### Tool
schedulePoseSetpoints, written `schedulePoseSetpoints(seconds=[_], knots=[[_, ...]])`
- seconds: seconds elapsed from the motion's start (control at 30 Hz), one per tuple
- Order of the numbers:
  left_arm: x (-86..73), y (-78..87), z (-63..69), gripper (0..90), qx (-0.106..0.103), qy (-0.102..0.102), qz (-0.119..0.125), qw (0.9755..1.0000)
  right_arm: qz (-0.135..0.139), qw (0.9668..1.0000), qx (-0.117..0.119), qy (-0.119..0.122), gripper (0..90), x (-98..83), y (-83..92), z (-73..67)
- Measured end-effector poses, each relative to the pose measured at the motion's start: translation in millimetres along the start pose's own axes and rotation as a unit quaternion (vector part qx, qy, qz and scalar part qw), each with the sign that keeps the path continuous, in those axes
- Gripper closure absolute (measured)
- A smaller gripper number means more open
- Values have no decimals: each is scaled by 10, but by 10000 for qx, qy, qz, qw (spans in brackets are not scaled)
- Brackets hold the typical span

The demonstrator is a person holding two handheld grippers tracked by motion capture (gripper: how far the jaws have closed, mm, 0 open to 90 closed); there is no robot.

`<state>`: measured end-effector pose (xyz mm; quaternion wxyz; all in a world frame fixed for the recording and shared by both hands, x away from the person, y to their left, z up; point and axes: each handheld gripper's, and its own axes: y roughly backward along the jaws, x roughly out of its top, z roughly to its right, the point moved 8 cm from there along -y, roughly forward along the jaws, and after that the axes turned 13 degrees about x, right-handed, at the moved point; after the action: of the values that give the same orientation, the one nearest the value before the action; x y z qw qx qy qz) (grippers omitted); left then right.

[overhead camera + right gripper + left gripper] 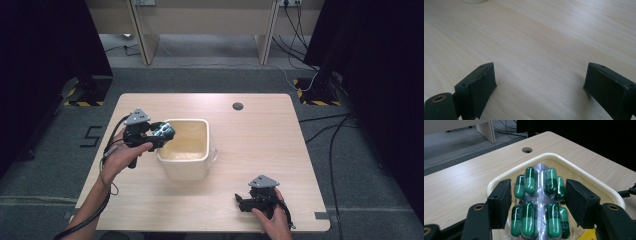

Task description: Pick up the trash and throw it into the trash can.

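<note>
Gripping a capsule blister pack (537, 202) over the cream tub (186, 170), left claw (537, 205), right claw (540, 85) spread empty.

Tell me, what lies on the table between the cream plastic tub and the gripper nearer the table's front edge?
Nothing: in the high view, only bare pale wooden table separates the cream plastic tub from the right gripper.

Surface: a light wooden rectangular table (260, 150) with a round cable hole (238, 106) near its far edge.
On it: a cream square plastic tub (185, 167) stood left of centre.
</note>
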<state>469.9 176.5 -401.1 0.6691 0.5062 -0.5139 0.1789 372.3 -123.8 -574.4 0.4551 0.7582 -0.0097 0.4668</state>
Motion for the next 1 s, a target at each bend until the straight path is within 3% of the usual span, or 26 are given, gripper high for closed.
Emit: schedulePoseSetpoints(seconds=[0.8, 1.0], knots=[[-9, -347, 283, 368, -253, -293, -457, 9982, 0, 10000, 1, 12, 102, 1, 0, 2], [-31, -397, 309, 309, -273, -299, -530, 9978, 2, 10000, 0, 1, 102, 0, 0, 0]])
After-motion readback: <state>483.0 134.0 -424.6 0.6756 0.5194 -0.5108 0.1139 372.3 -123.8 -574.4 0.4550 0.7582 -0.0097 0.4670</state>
